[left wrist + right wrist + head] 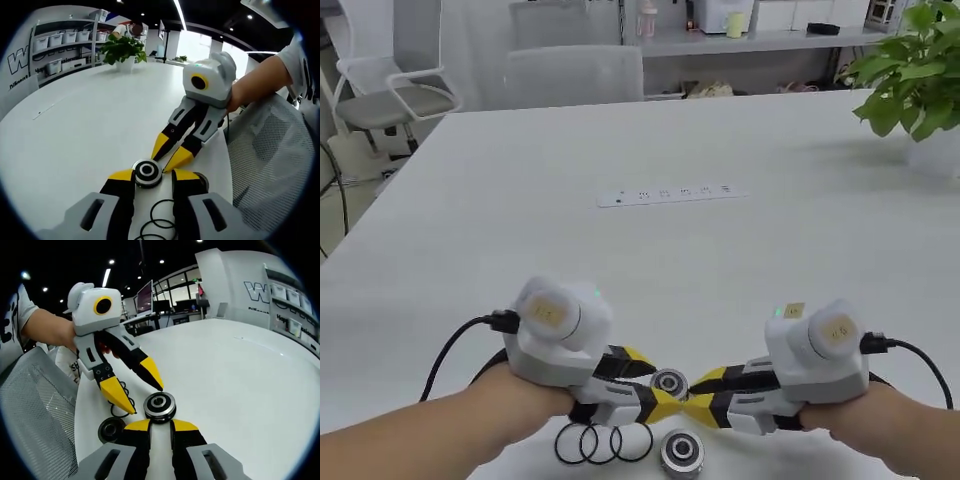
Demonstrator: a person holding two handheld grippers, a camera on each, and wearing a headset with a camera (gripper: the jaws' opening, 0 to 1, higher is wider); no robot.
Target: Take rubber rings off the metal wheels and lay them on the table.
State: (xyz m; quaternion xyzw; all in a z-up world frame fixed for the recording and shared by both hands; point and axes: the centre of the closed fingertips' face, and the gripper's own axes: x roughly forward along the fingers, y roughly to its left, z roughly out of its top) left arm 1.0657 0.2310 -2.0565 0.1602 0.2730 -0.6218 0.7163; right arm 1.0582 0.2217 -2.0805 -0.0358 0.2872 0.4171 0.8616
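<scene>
A small metal wheel (669, 381) with a black rubber ring on it hangs just above the white table (620, 270), held between both grippers. My left gripper (658, 388) comes in from the left, and its yellow tips (154, 176) are closed across the wheel (147, 172). My right gripper (692, 392) meets it from the right, its tips (161, 424) pinched together on the wheel's rim (160, 406). A second wheel (681, 451) lies on the table near the front edge. Three loose black rubber rings (605, 442) lie in a row beside it.
A white power strip (672, 193) lies flat across the table's middle. A potted plant (910, 75) stands at the far right corner. Chairs (575, 75) stand beyond the far edge, and a mesh chair (270, 150) is close behind the front edge.
</scene>
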